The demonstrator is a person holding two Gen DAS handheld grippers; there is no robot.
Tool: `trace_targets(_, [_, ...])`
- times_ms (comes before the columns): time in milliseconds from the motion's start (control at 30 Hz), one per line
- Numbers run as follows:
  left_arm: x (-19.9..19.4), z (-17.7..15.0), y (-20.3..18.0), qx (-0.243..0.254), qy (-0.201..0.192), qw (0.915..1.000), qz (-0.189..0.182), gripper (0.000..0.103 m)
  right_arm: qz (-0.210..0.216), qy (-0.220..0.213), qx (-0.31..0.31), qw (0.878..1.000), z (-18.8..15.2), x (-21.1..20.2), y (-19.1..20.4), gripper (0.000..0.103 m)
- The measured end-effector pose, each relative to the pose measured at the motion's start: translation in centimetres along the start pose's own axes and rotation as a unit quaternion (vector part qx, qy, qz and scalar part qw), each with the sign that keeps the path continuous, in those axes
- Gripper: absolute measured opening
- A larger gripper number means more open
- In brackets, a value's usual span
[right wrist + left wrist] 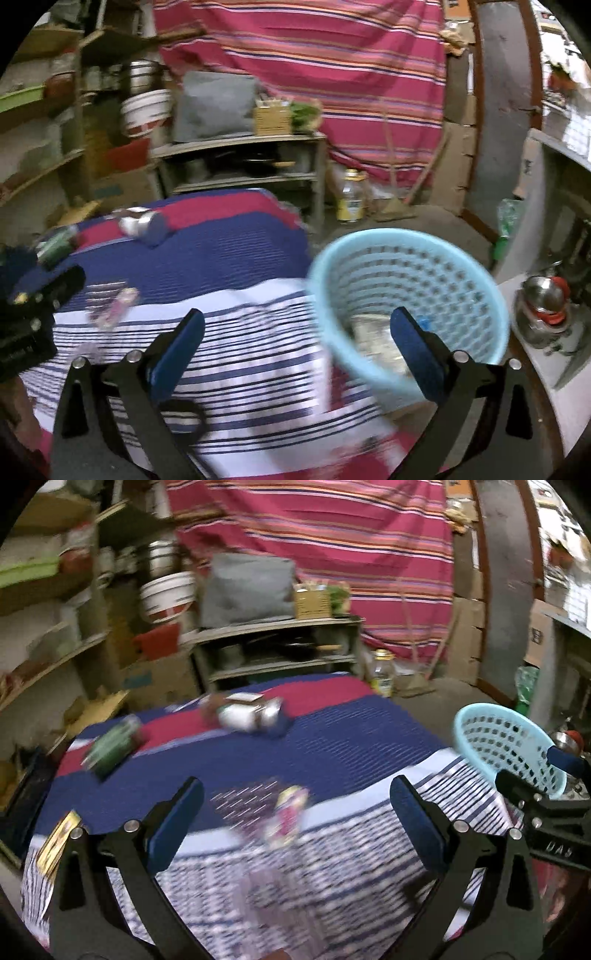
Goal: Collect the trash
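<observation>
Both grippers, left gripper (295,812) and right gripper (297,334), hang spread and empty. A pink wrapper (288,819) lies just ahead of the left; the blue basket (458,266) gapes ahead-right of the right. Rushing risks a missed pinch.

Ahead of the left gripper (297,812), a wrapper (286,821) lying on the cloth-covered table (351,746), just beyond the fingertips, with a packet (110,747) further out to the left and a small heap of packets (247,712) near the far edge. Off to the right of those tongs, a basket (509,749) past the table's edge, with the right gripper (297,332) beside it and its right finger (417,350) in front of the basket's mouth. Way beyond the table, a shelf unit (280,646) with a jar (382,672) on the floor to its right.
</observation>
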State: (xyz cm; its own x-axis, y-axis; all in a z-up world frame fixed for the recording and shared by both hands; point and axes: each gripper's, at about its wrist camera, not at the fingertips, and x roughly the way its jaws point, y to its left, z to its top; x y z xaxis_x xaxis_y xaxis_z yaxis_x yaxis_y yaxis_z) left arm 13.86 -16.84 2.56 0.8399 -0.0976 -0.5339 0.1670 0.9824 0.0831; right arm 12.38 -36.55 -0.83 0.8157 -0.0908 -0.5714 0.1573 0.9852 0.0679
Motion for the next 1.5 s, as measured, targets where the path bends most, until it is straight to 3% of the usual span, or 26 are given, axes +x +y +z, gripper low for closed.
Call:
trace_targets(233, [-3.4,-3.7,6.9,-0.067,0.008,0.9964,0.052,0.098,0.035,-0.018,0.005,0.999,-2.0,-2.8,5.7,0.098])
trace_targets(467, [-5.9,-6.8,9.1,-0.075,0.006,0.9954,0.06,0.098,0.033,-0.035,-0.016,0.999,-4.0,-5.6,9.5,0.098])
trace_targets(867, [-7.9,-8.0,9.8,-0.056,-0.042,0.9953,0.067,0.098,0.006,-0.069,-0.024,0.997,-6.2,-7.9,10.5,0.098])
trace_targets(1000, [-7.3,-8.2,9.9,-0.049,-0.04,0.9954,0.072,0.098,-0.003,-0.078,-0.036,0.996,-6.6,-7.8,10.7,0.098])
trace_targets(1333, [-6.9,-8.7,12.3,-0.103,-0.032,0.9928,0.053,0.098,0.008,-0.081,-0.036,0.996,-6.9,-7.8,11.1,0.098])
trace_targets(1500, [-7.0,-8.7,12.1,-0.096,-0.038,0.9932,0.054,0.098,0.011,-0.08,-0.046,0.996,-7.0,-7.7,11.7,0.098])
